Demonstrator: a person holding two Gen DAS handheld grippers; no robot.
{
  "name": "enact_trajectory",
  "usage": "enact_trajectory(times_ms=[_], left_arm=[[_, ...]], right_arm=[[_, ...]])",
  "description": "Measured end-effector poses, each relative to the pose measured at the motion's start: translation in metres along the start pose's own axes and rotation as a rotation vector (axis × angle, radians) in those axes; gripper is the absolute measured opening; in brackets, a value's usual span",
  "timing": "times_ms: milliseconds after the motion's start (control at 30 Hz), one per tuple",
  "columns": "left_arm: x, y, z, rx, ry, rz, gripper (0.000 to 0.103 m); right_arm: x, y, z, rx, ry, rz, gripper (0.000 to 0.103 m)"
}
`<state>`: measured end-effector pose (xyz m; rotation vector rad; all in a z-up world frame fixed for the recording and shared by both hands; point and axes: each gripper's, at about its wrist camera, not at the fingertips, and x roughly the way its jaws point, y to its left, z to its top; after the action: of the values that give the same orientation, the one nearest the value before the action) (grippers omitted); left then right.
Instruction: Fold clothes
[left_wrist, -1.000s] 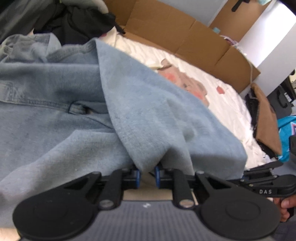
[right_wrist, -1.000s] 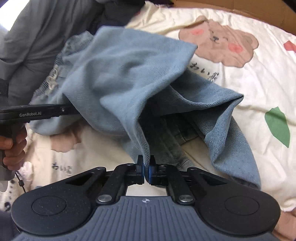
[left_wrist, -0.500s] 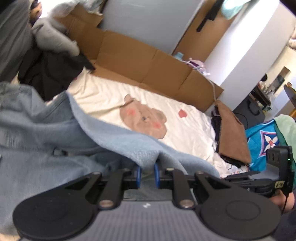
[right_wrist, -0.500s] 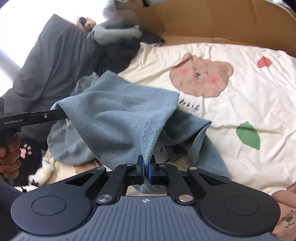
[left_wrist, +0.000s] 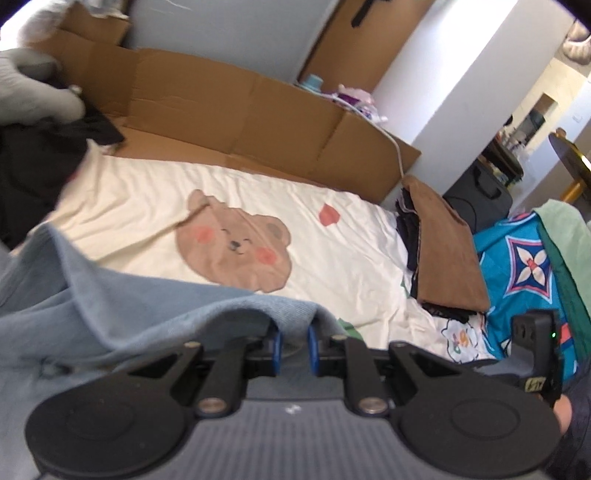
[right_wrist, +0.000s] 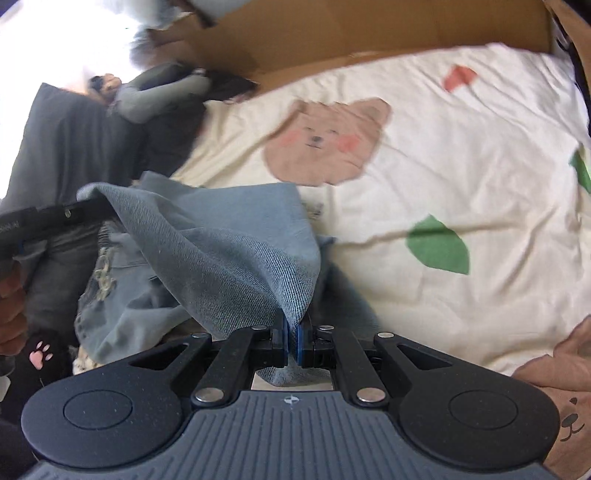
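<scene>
I had both grippers, left gripper (left_wrist: 293, 341) and right gripper (right_wrist: 291, 341), clamped on the denim jeans (right_wrist: 229, 254), which hung stretched between them above the bed (right_wrist: 443, 184), bulk trailing toward its left edge.

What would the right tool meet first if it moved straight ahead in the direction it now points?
The right tool is shut on the blue jeans, so the denim it holds is directly ahead. Beyond that fold, the line probably reaches the cream bedsheet near the printed bear; depth is unclear.
</scene>
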<state>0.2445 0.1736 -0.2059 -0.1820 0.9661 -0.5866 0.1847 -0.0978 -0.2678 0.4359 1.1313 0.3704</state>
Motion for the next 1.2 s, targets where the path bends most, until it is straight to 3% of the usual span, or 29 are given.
enact_trajectory(times_ms=[167,300,467,633,867,933,1067,1200], left_arm=[[0.051,-0.006,0.021,0.026,0.057,-0.017,0.015],[0.087,-0.009,0.033,0.034,0.11,-0.007,0.016],[0.11,-0.008,0.041,0.006,0.15,0.066,0.021],[0.091,-0.006,0.033,-0.001,0.136,0.077,0.036],[0.061,0.019,-0.003,-0.102,0.135,0.1,0.043],[0.059,0.028,-0.014,-0.148,0.125,0.097,0.048],[0.061,0.042,-0.031,-0.252,0.112,0.076,0.048],[0.07,0.047,-0.039,-0.283,0.112,0.051,0.048]], right_arm=[[0.017,-0.025,0.006,0.065,0.021,-0.071,0.004],[0.023,-0.035,0.01,0.032,0.038,-0.19,0.032],[0.007,-0.03,0.011,-0.017,-0.019,-0.26,0.033],[-0.009,-0.009,0.007,-0.102,-0.068,-0.273,0.033],[-0.016,0.021,0.001,-0.149,-0.082,-0.249,0.033],[-0.016,0.029,0.0,-0.163,-0.083,-0.243,0.033],[-0.016,0.041,-0.002,-0.179,-0.074,-0.237,0.033],[-0.013,0.05,-0.001,-0.203,-0.073,-0.235,0.033]])
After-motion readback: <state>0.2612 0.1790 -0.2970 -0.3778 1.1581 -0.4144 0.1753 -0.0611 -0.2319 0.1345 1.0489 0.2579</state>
